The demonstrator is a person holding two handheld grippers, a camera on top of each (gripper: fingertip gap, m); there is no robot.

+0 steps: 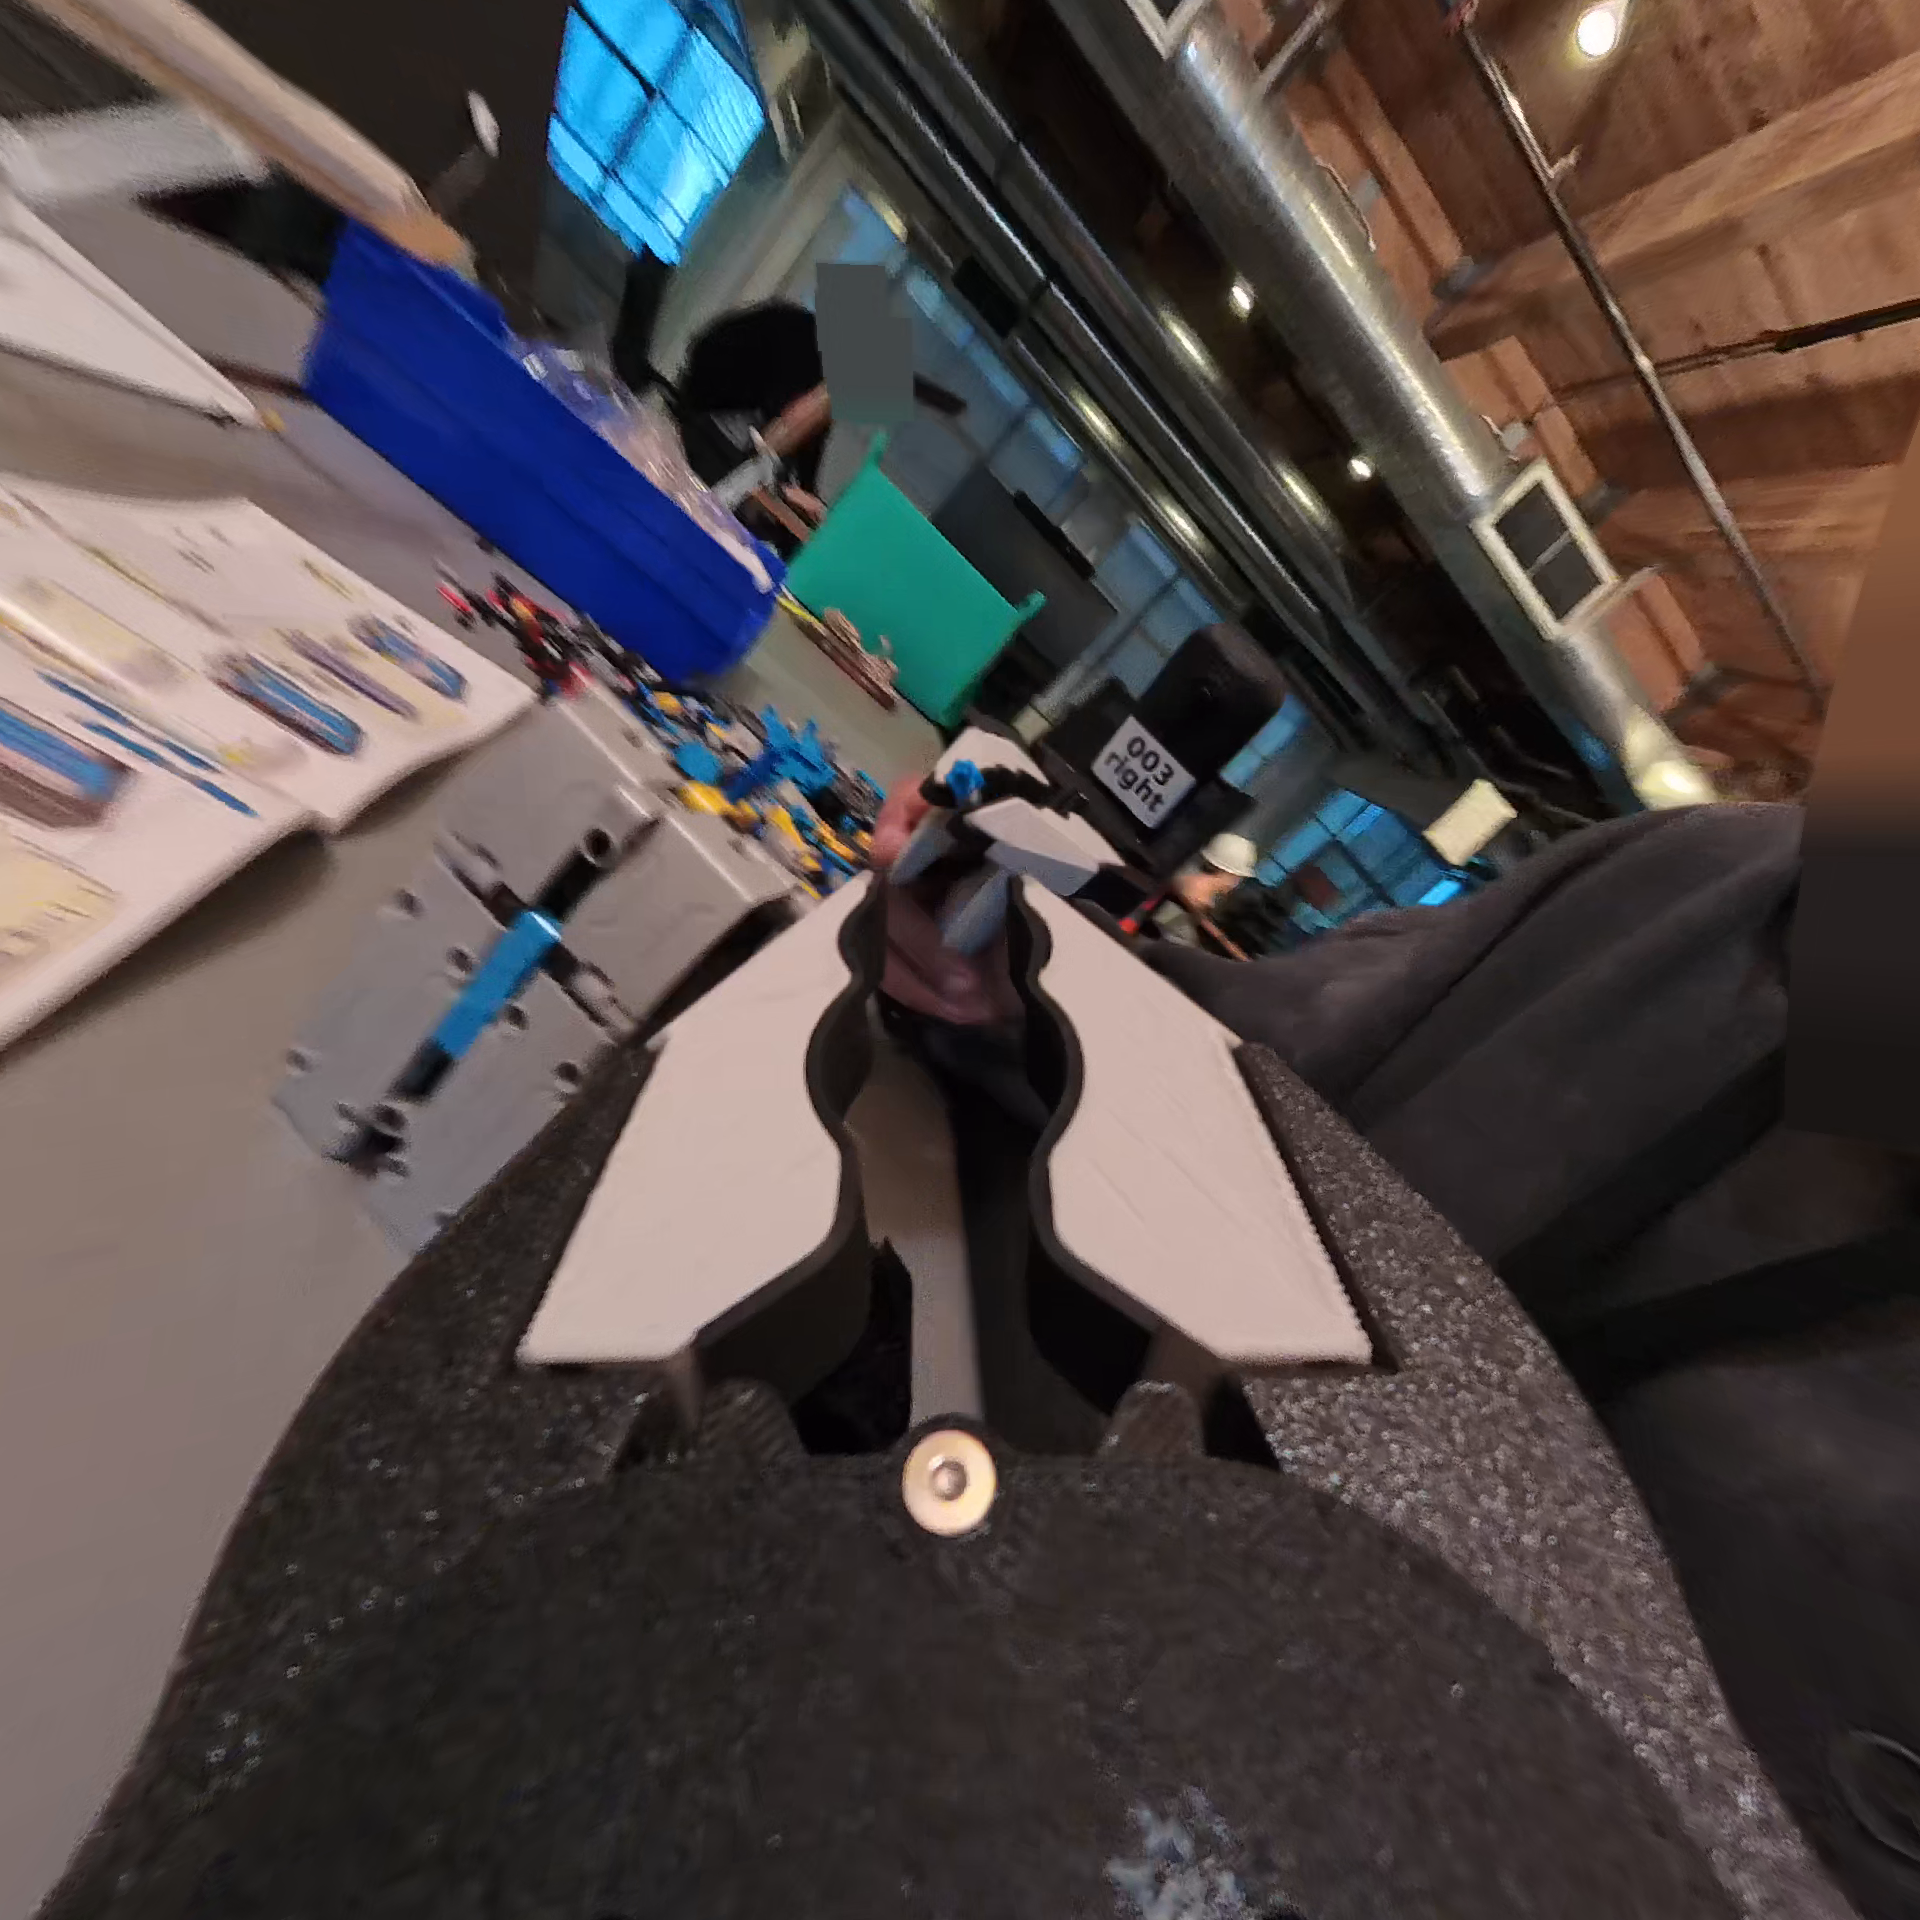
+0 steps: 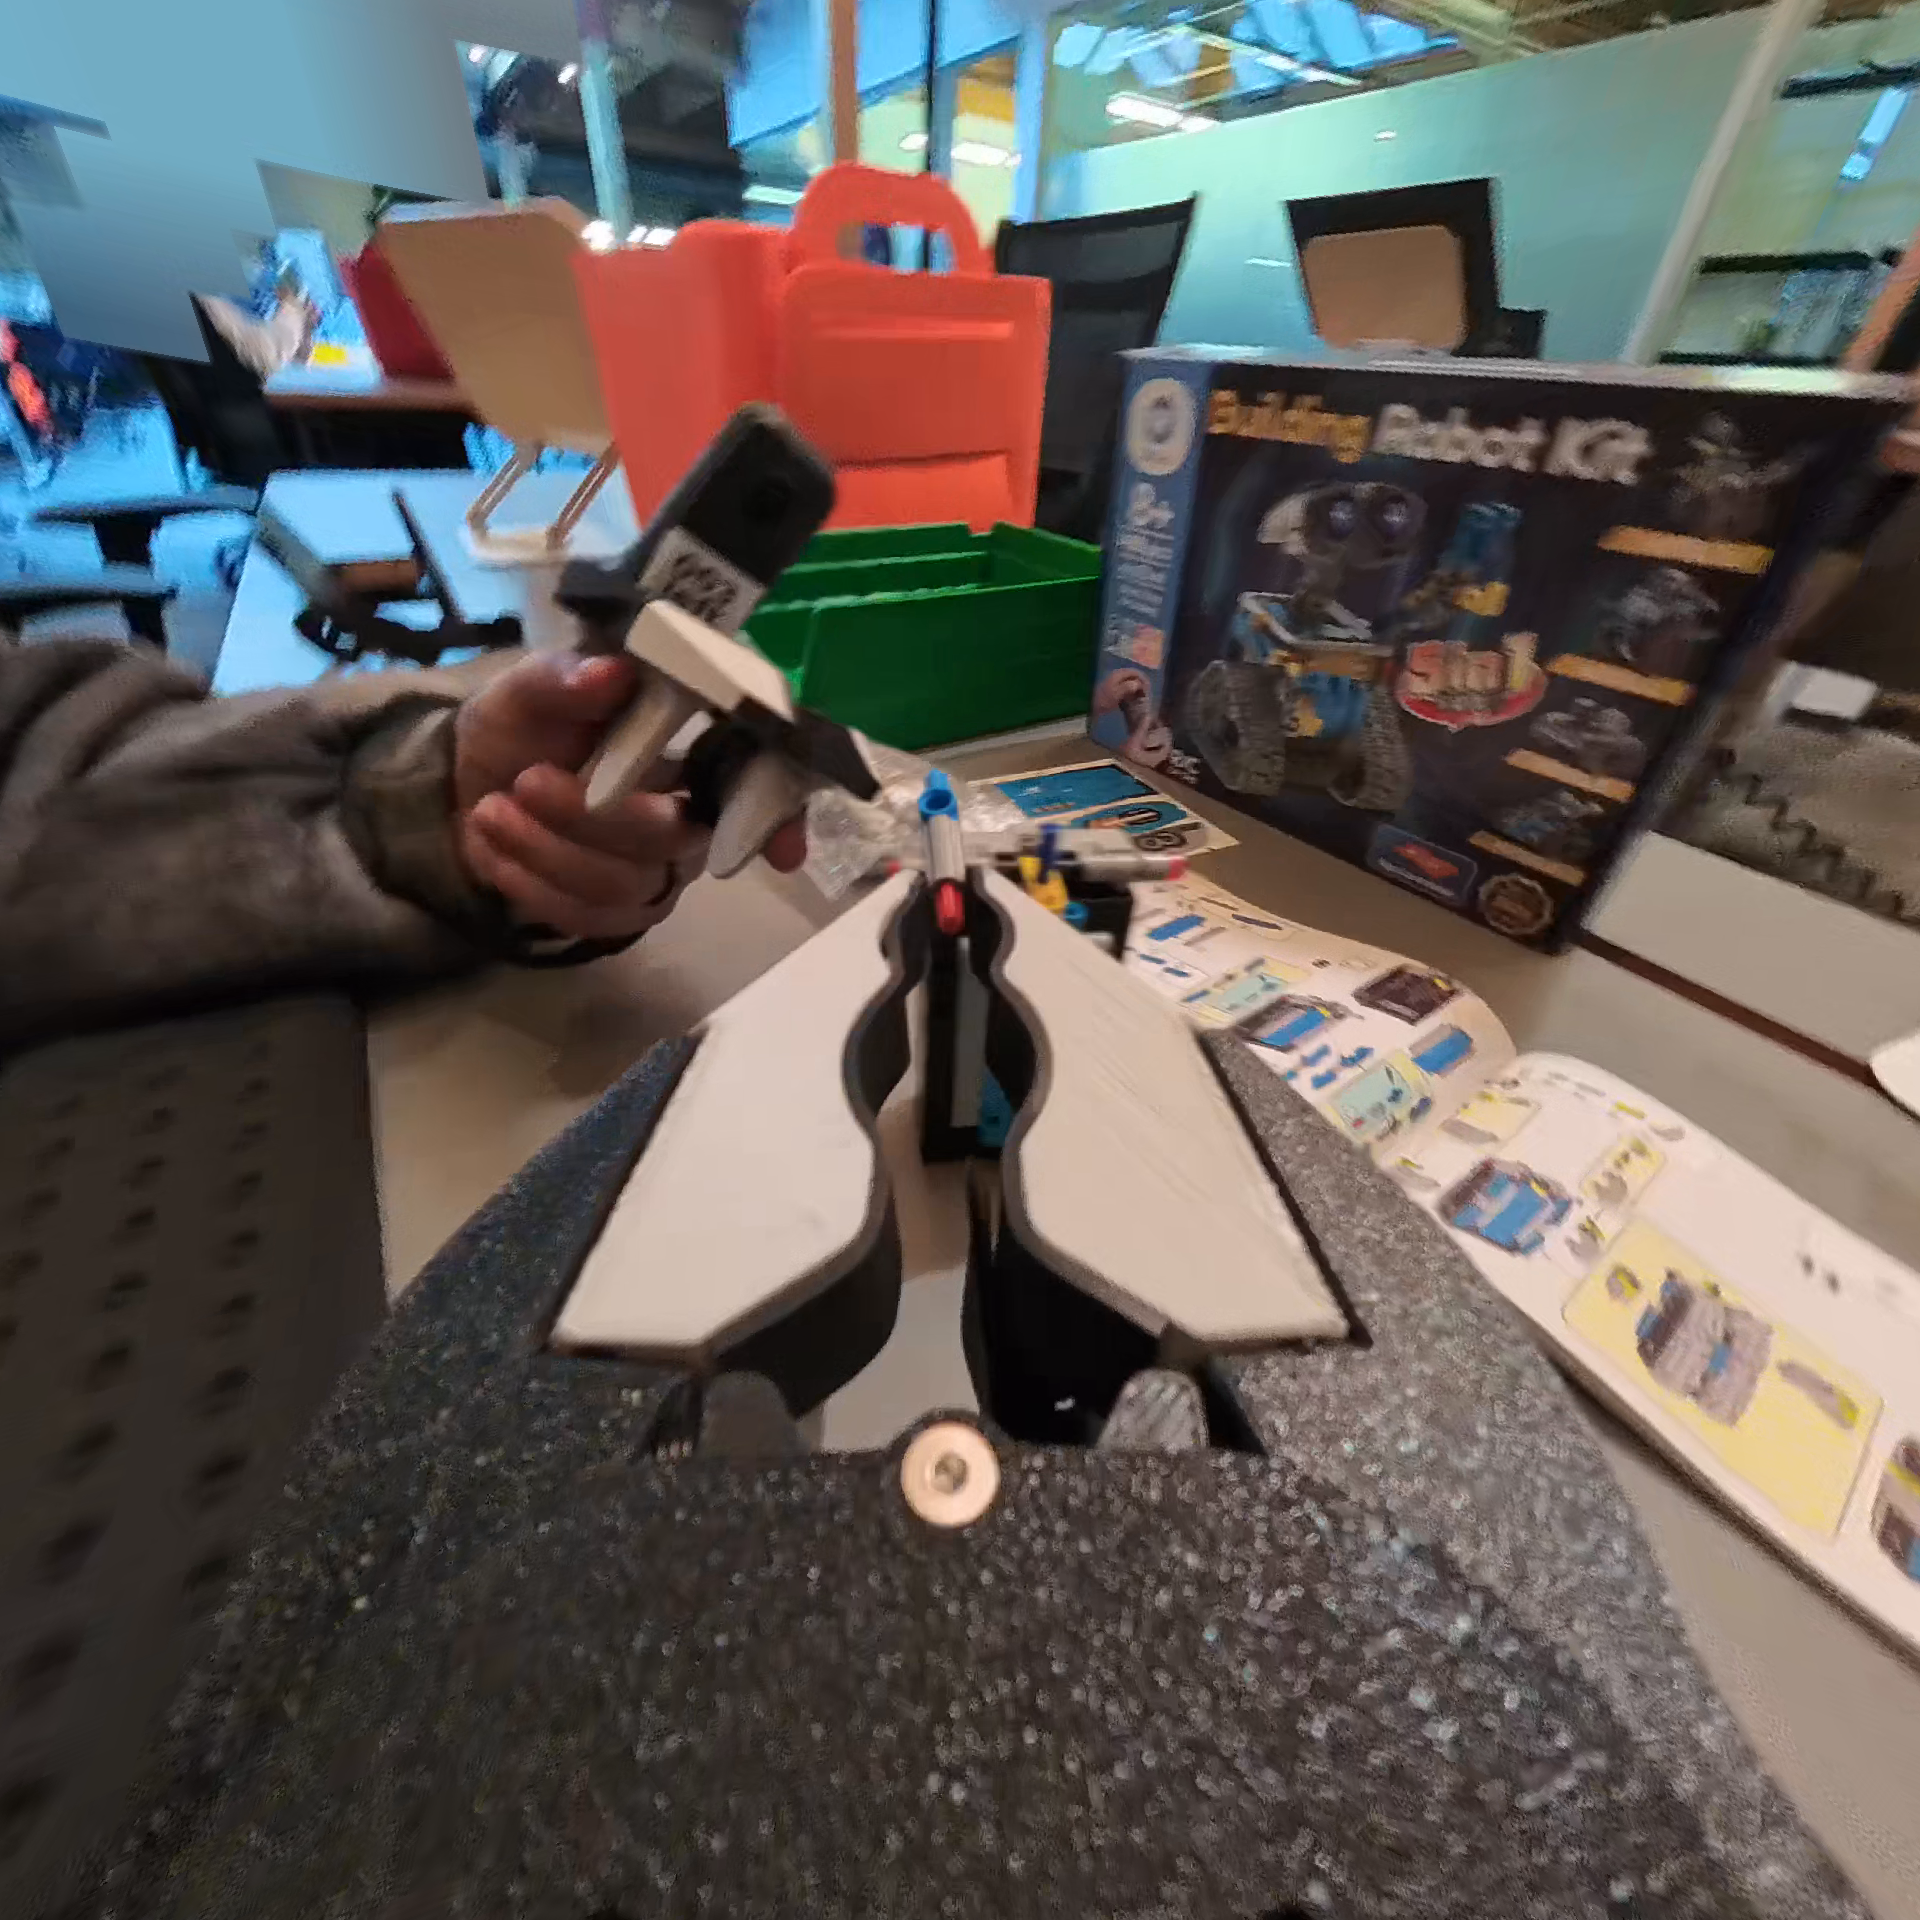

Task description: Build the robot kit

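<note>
Holding one small building-block piece (image 2: 940,847), grey barrel with a blue top and a red tip, the right gripper (image 2: 943,904) has its two grey fingers nearly together and pinching the piece at the tips, piece upright. Behind those tips: one partly built black-and-grey assembly (image 2: 1081,883) with blue and yellow bits, standing on the grey table (image 2: 582,1091). Left gripper (image 1: 940,899): jaws a narrow gap apart at the tips, nothing between them that I can see; its view is tilted hard and blurred. Right wrist view shows that same left gripper held in one hand (image 2: 551,790) in a grey sleeve, up and left of the pinched piece, tips near it but not touching as far as I can tell. Left wrist view shows the other gripper straight ahead with a blue bit at its tip. On the table: one open instruction booklet (image 2: 1558,1226) to the right, one kit box (image 2: 1455,623) standing upright behind it, one green bin (image 2: 935,644), one orange carrier (image 2: 883,353) behind the bin. Left wrist view adds one blue bin (image 1: 520,457), one grey block assembly with a blue rod (image 1: 488,997), and a scatter of loose blue, yellow and red pieces (image 1: 748,758), too blurred to count.
</note>
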